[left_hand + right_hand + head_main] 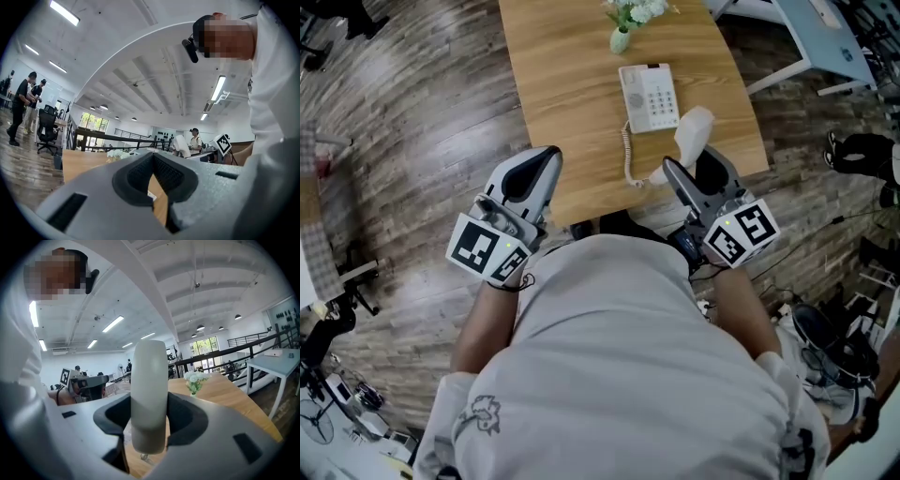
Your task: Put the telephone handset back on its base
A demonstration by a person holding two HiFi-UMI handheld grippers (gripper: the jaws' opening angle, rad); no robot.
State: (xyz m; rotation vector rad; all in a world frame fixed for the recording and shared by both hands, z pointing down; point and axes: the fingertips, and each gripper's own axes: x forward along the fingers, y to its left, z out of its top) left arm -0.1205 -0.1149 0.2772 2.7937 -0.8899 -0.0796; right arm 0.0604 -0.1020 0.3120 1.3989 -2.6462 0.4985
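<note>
Over the near right part of the wooden table [562, 84], the right gripper [698, 173] has its jaws clamped on the white handset [694, 131], pads pressing on both of its sides and its rounded end sticking out past the fingertips. The handset is off the tabletop, just short of the telephone base [649, 97] and slightly right of it, close to the table's right edge. The base lies flat with its keypad up. A coiled cord [628, 155] runs from its left side down toward the near edge. Behind the base, a small vase of flowers [620, 40] stands near the far edge. Left of the base the tabletop is bare wood out to its left edge. The left gripper [542, 167] hovers at the near edge, well left of the cord, its jaws closed together on nothing.
</note>
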